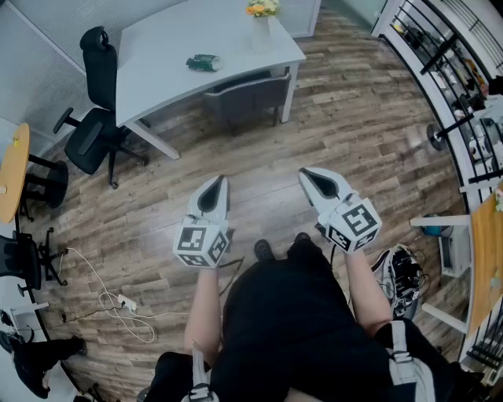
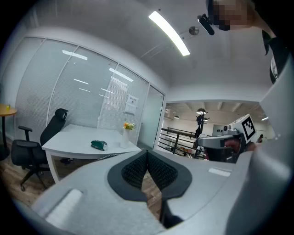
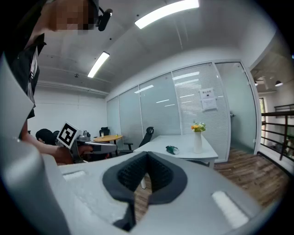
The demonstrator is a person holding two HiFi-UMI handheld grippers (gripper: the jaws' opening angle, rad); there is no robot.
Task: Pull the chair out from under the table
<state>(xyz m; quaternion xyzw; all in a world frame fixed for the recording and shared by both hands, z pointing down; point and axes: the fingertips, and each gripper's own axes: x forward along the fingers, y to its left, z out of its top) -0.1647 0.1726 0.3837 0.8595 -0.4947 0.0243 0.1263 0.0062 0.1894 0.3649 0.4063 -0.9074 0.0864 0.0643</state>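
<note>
A grey chair (image 1: pixel 245 97) is pushed in under the near edge of a white table (image 1: pixel 169 49), only its backrest showing. My left gripper (image 1: pixel 214 188) and right gripper (image 1: pixel 314 182) hover side by side above the wood floor, well short of the chair, both shut and empty. In the left gripper view my left gripper (image 2: pixel 147 156) points toward the white table (image 2: pixel 73 140). My right gripper (image 3: pixel 147 158) faces the same table (image 3: pixel 183 147) in the right gripper view; the chair is hidden there.
On the table stand a vase of flowers (image 1: pixel 262 23) and a green object (image 1: pixel 204 63). A black office chair (image 1: pixel 94 126) sits at the table's left end. Cables (image 1: pixel 110 302) lie on the floor at left; metal railing and shelves (image 1: pixel 456 71) line the right.
</note>
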